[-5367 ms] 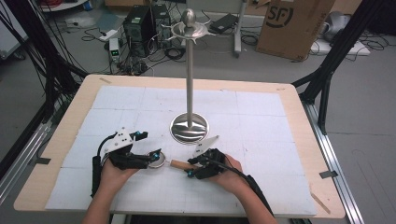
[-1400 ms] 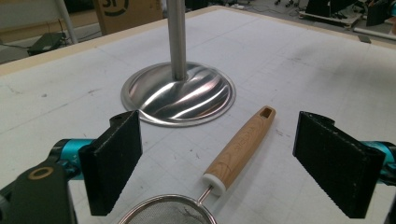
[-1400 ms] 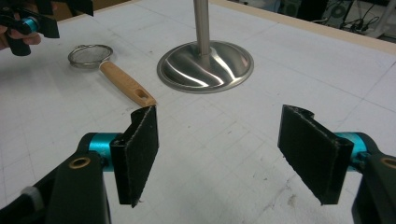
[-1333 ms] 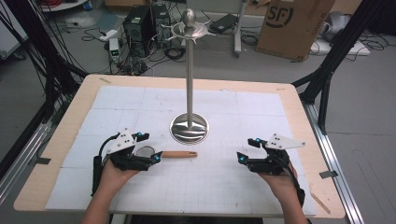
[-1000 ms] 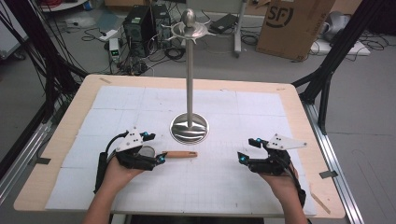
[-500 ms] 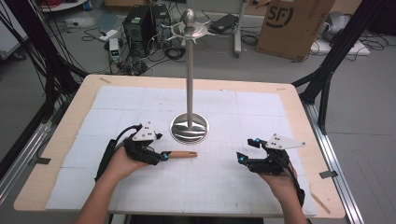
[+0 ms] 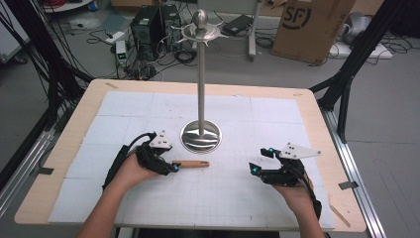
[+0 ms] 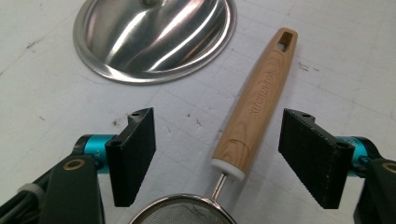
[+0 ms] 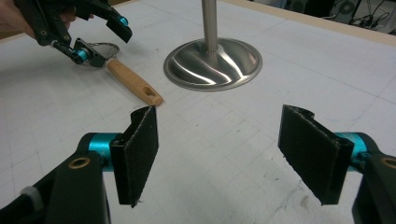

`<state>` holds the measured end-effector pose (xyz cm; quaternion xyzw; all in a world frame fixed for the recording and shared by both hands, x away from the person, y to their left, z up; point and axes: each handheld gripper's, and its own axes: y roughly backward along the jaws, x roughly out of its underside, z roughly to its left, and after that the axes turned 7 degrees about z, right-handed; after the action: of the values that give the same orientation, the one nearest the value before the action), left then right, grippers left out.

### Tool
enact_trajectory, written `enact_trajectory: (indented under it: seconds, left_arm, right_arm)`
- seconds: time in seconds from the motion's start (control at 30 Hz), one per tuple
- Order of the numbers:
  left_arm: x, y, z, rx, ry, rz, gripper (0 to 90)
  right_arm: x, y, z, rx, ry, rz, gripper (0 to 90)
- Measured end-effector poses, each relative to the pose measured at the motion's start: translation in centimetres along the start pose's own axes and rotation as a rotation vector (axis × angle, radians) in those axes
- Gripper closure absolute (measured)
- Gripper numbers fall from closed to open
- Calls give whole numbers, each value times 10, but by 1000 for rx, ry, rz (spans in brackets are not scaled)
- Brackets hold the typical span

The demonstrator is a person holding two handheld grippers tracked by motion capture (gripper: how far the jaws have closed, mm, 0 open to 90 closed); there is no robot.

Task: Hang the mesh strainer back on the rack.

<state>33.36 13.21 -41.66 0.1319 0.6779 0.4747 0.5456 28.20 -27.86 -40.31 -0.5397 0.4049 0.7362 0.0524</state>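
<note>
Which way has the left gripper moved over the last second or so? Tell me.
Yes. In the high view the left gripper has shifted right, toward the stand's round base, and now straddles the strainer's wooden handle. Its jaws have just been closing, pads not yet touching.

Both tongs low, jaws apart

Left tongs (image 7: 171,166) have just been closing but remain apart, gripping nothing; right tongs (image 7: 257,161) rest wide open, both forearms reaching in from below.
</note>
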Motion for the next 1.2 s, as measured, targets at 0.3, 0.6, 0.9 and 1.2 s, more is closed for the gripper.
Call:
enact_trajectory:
  seconds: [0.3, 0.6, 0.9, 1.2]
  left_arm:
    - [-7, -10, -4, -46, 7, 135, 197]
    - [-11, -14, -10, -37, -37, 148, 218]
    - [-16, -16, -14, -15, -102, 199, 335]
    - [-14, -16, -13, 27, -125, 215, 499]
  right_arm:
    - [0, -1, 1, -4, -1, 2, 282]
    - [0, -2, 1, -9, -3, 5, 281]
    - [0, -2, 1, -12, -2, 5, 281]
    - [1, -3, 1, -12, 1, 6, 282]
